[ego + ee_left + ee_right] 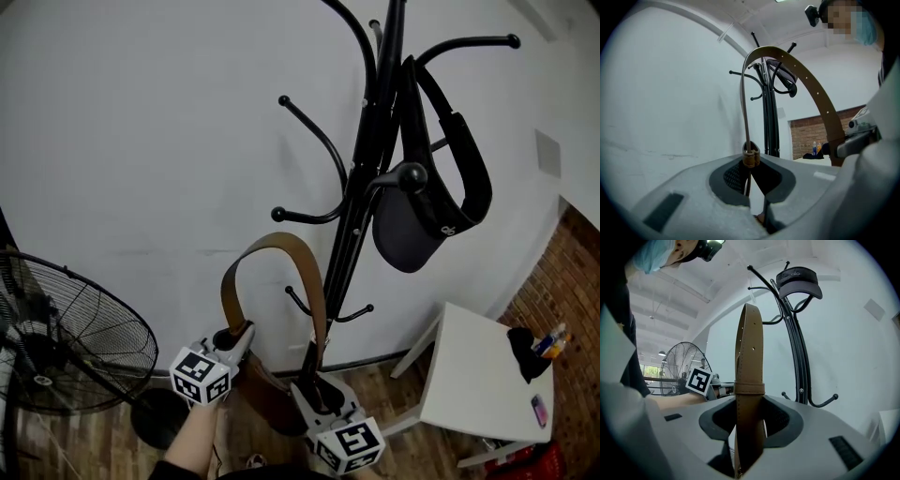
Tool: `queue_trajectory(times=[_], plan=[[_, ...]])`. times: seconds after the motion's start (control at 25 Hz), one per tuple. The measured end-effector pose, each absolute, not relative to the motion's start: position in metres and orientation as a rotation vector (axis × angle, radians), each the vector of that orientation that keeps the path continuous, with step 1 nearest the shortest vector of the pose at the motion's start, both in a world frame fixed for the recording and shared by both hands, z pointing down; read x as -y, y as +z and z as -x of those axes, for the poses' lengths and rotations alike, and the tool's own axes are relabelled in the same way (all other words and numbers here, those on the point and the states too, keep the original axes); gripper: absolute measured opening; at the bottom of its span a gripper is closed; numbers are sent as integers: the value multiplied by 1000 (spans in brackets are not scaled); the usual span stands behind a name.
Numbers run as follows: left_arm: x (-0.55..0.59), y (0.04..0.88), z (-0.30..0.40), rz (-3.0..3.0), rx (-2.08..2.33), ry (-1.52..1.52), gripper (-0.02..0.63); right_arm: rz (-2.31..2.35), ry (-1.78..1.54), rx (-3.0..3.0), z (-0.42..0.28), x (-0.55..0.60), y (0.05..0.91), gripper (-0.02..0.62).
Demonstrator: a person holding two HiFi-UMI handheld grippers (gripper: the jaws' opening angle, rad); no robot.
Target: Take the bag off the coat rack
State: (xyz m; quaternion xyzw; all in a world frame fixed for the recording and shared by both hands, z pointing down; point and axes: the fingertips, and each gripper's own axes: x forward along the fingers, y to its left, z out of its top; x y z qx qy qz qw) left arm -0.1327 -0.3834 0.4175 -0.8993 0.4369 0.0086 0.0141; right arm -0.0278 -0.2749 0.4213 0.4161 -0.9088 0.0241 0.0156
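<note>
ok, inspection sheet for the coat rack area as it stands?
Surface: wooden floor; white table at right.
Job's things: brown bag strap arched up beside black coat rack.
Clutter: visor on the rack; bottles and dark cloth on the table.
Grippers: left tongs and right tongs both shut on the strap.
Cables: nothing seen.
Surroundings: white wall, standing fan, brick wall.

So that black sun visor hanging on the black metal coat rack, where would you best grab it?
Probably the black sun visor is best pinched by its broad flat brim, which hangs clear of the black metal coat rack. Come from the side away from the pole, then lift: its band loops over a hook.
</note>
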Motion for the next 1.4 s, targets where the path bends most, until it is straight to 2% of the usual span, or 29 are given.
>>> queue_trajectory(times=[1.4], plan=[[194,485,99,2690,-1788,-32,14,-1049,193,2886,-52,174,474,129]])
